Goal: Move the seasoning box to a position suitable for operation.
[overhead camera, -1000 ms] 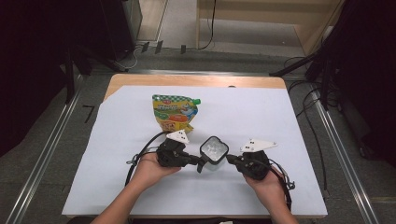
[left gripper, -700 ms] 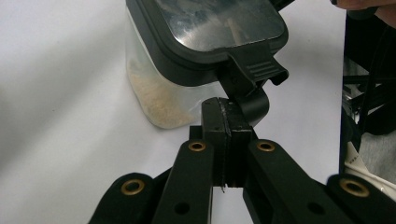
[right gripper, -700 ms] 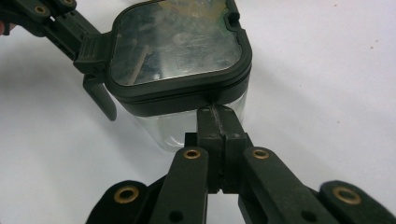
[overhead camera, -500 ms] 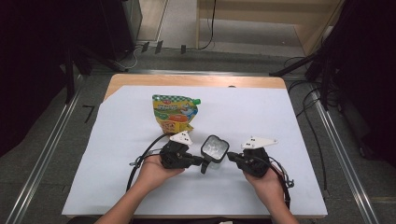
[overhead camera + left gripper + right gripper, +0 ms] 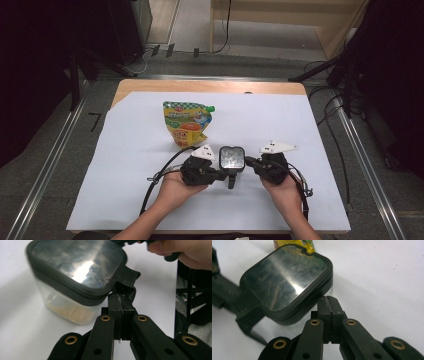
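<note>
On the white-covered desk, near its front edge, a clear lidded container is sitting between both grippers. The left gripper is pinching the lid's latch tab with jaws fully closed; the right gripper, jaws together and empty, is touching the container's right side.

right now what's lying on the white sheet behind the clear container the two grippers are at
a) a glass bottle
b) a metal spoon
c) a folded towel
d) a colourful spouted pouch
d: in the high view a yellow and green pouch with a green spout lies flat on the white sheet, farther from the person than the clear container with its shiny dark-rimmed lid, which sits between the left gripper and the right gripper.
</note>
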### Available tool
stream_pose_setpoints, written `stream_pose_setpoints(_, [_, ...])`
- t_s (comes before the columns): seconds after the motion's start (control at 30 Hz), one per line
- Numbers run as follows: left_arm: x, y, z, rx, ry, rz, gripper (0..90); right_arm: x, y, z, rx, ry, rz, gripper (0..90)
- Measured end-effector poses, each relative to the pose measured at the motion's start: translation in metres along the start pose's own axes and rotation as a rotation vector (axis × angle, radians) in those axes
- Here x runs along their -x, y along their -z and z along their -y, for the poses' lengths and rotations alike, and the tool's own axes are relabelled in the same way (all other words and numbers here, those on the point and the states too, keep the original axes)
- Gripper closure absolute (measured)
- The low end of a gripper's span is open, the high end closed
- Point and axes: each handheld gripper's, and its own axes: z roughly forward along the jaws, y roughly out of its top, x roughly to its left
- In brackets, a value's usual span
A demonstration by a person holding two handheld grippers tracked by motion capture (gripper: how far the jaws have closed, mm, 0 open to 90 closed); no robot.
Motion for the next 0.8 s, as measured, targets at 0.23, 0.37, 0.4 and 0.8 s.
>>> stream_pose_setpoints(0.23, [0.004,-0.008,-0.002,-0.031,-0.002,0.052,90.0,0.001,0.005,0.001,0.007,0.001,-0.011,90.0])
stream_pose_setpoints(0.37, [0.005,-0.005,-0.002,-0.066,-0.001,0.07,88.7,0.0,0.013,0.002,0.011,-0.007,-0.016,90.0])
stream_pose_setpoints(0.4, [0.006,-0.003,-0.001,-0.072,-0.013,0.071,88.2,0.0,0.015,0.002,0.012,-0.007,-0.018,90.0])
stream_pose_setpoints(0.8, [-0.011,0.031,0.002,-0.103,0.025,0.015,76.1,-0.013,0.052,0.004,0.024,-0.02,-0.072,90.0])
